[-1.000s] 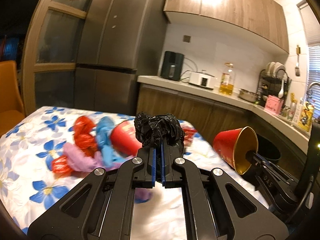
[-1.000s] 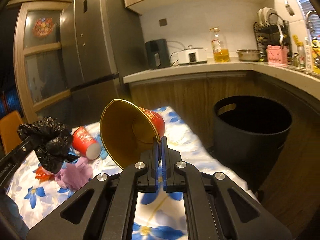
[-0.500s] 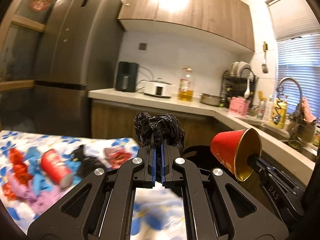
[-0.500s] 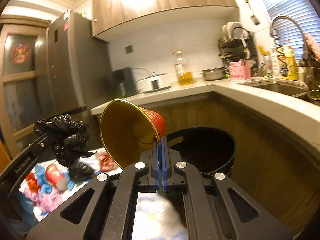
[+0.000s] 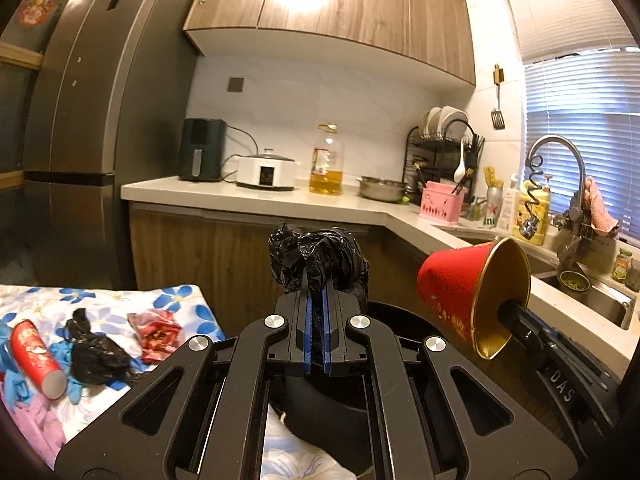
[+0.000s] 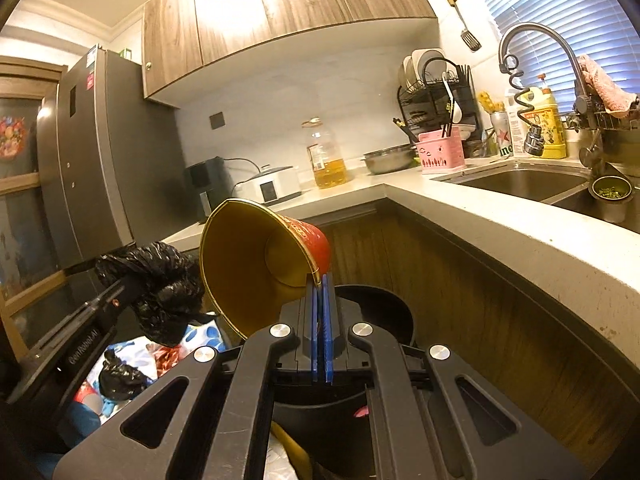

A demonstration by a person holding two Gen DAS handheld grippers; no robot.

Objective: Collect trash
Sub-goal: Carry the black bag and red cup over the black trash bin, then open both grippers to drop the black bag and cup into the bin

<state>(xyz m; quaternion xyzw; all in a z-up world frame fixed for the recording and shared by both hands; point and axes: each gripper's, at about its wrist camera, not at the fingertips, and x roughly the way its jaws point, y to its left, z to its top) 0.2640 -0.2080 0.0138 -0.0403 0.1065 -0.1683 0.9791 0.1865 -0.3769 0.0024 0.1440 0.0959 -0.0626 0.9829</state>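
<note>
My left gripper [image 5: 317,280] is shut on a crumpled black plastic bag [image 5: 320,258] and holds it above the black trash bin [image 5: 384,312]. My right gripper [image 6: 320,280] is shut on the rim of a red paper cup with a gold inside [image 6: 256,268], held on its side over the same bin [image 6: 384,312]. The cup also shows in the left wrist view [image 5: 472,292], and the bag in the right wrist view [image 6: 160,284]. More trash lies on the flowered tablecloth [image 5: 176,300]: a red cup [image 5: 36,356], a black bag [image 5: 96,356], a red wrapper [image 5: 154,330].
The bin stands on the floor between the table and the wooden counter cabinets [image 6: 460,300]. On the counter [image 5: 260,196] are an air fryer, a cooker, an oil bottle [image 5: 326,160], a dish rack and a sink with faucet [image 6: 532,56]. A fridge [image 5: 100,120] stands left.
Both grippers have swung right, away from the table, carrying the bag and the cup to above the black bin. Both stay shut.
</note>
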